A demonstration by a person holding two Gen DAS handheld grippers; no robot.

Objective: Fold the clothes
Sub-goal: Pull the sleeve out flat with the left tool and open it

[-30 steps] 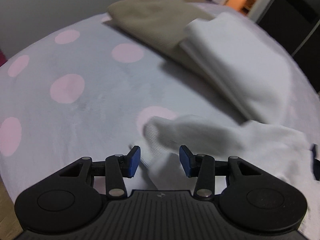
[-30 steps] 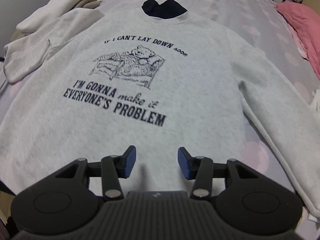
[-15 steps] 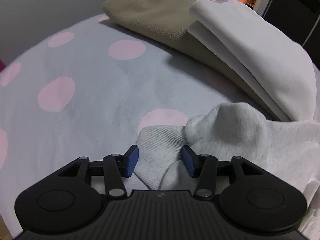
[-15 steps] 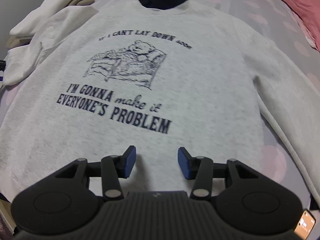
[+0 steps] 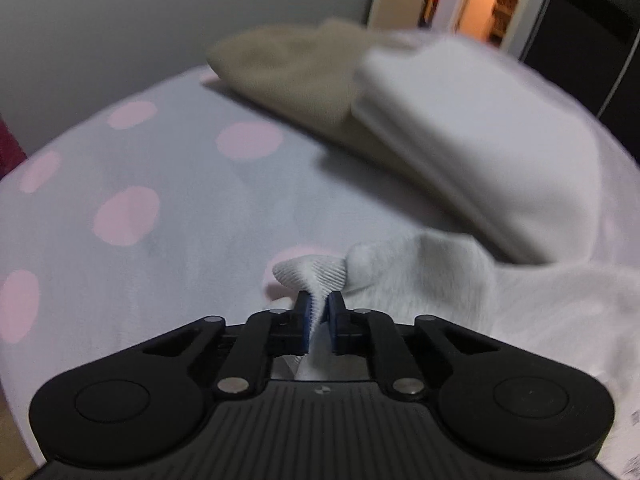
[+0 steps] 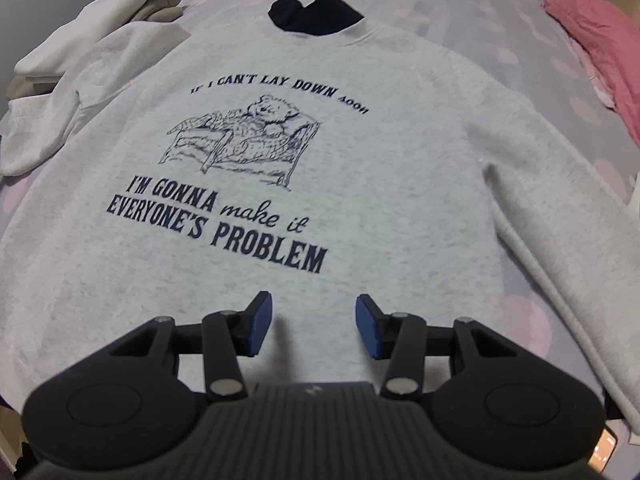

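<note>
Left gripper (image 5: pixel 319 317) has just closed, pinching the ribbed cuff (image 5: pixel 310 273) of the grey sweatshirt (image 6: pixel 360 152), which lies flat on the dotted bedspread (image 5: pixel 160 184). Right gripper (image 6: pixel 314 326) hovers above its hem, fingers apart, empty. Folded white and beige garments (image 5: pixel 460 140) lie beyond.

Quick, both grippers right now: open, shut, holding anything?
Left gripper: just closed, shut on the sweatshirt cuff.
Right gripper: open, holding nothing, above the sweatshirt.

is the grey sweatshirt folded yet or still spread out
Spread out: the grey sweatshirt lies flat, print up. Only its sleeve cuff is pinched in the left gripper.
</note>
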